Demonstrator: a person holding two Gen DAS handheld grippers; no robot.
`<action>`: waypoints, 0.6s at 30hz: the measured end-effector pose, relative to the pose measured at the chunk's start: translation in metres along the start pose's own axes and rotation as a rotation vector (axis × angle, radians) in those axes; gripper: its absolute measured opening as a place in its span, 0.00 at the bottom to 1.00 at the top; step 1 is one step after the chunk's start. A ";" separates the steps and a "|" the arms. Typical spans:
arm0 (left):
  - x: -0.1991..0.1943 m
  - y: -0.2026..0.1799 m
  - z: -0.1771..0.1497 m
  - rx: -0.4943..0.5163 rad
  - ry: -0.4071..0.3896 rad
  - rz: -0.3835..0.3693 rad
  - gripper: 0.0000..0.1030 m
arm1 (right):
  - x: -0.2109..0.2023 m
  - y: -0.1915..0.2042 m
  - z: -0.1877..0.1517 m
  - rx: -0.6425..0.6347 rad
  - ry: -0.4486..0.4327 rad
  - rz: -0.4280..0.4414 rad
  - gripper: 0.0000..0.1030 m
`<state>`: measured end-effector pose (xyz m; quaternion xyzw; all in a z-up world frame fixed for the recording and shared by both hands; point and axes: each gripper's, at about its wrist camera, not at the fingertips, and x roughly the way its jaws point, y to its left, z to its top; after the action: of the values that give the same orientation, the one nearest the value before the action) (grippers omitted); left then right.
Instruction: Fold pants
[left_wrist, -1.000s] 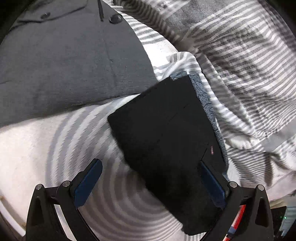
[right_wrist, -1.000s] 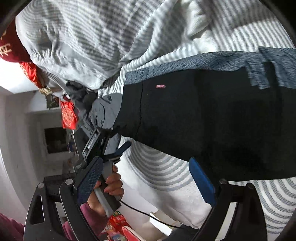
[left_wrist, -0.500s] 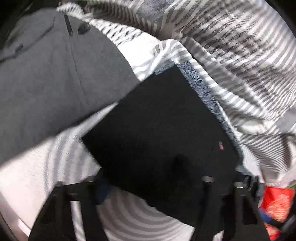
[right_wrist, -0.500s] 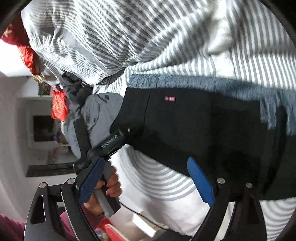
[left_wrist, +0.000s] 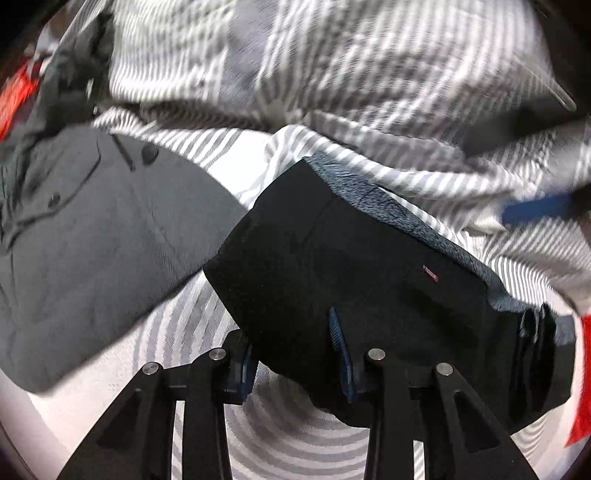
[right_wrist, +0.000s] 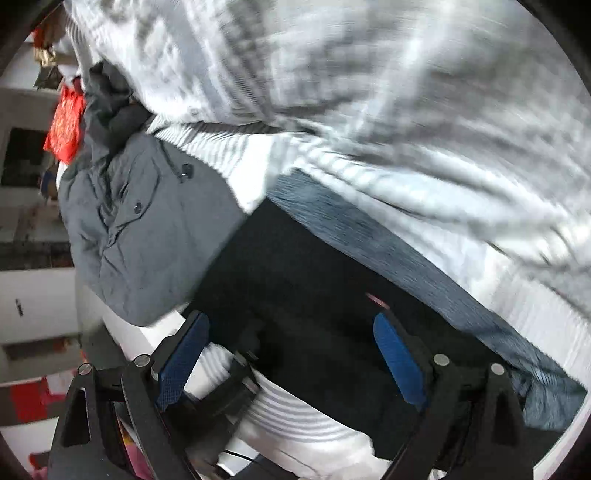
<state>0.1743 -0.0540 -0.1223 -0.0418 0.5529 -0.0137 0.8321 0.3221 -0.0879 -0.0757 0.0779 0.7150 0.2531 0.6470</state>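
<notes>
Left-wrist view. The folded black pants (left_wrist: 351, 266) serve as the landmark: a dark, squared bundle with a small red tag on top and a blue-grey heathered band along its far edge, lying on the striped bedding (left_wrist: 369, 92). To the left of the pants, touching or just overlapping their near-left corner, lies a grey garment (left_wrist: 92, 240) with buttons and a flap pocket. At the lower middle, the left gripper (left_wrist: 295, 354) has just been closing — its jaws now stand narrow, the near edge of the pants between the two blue pads; the right pad rests on top of the black fabric, the left pad at its edge, and a firm pinch cannot be confirmed. To the far right of the pants, a blurred blue strip of the right gripper (left_wrist: 539, 208) shows above the bedding.

Right-wrist view. The grey garment (right_wrist: 147, 236) again lies left of the pants (right_wrist: 314, 295), with red paper items (right_wrist: 64, 125) beyond it. The right gripper (right_wrist: 291, 354) hangs over the near edge of the pants — jaws wide, pads apart and gripping nothing. Striped bedding (right_wrist: 406, 110), motion-blurred, fills the frame beyond and right of the pants.
</notes>
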 end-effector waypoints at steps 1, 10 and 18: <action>-0.001 -0.003 0.000 0.016 -0.008 0.004 0.36 | 0.007 0.007 0.011 0.000 0.029 0.012 0.90; -0.006 -0.017 -0.003 0.119 -0.067 0.032 0.36 | 0.084 0.061 0.053 -0.114 0.285 -0.101 0.91; -0.009 -0.021 -0.004 0.150 -0.068 0.023 0.36 | 0.119 0.055 0.045 -0.173 0.440 -0.143 0.44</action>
<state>0.1680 -0.0749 -0.1139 0.0268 0.5223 -0.0441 0.8512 0.3357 0.0236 -0.1569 -0.0856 0.8181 0.2777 0.4962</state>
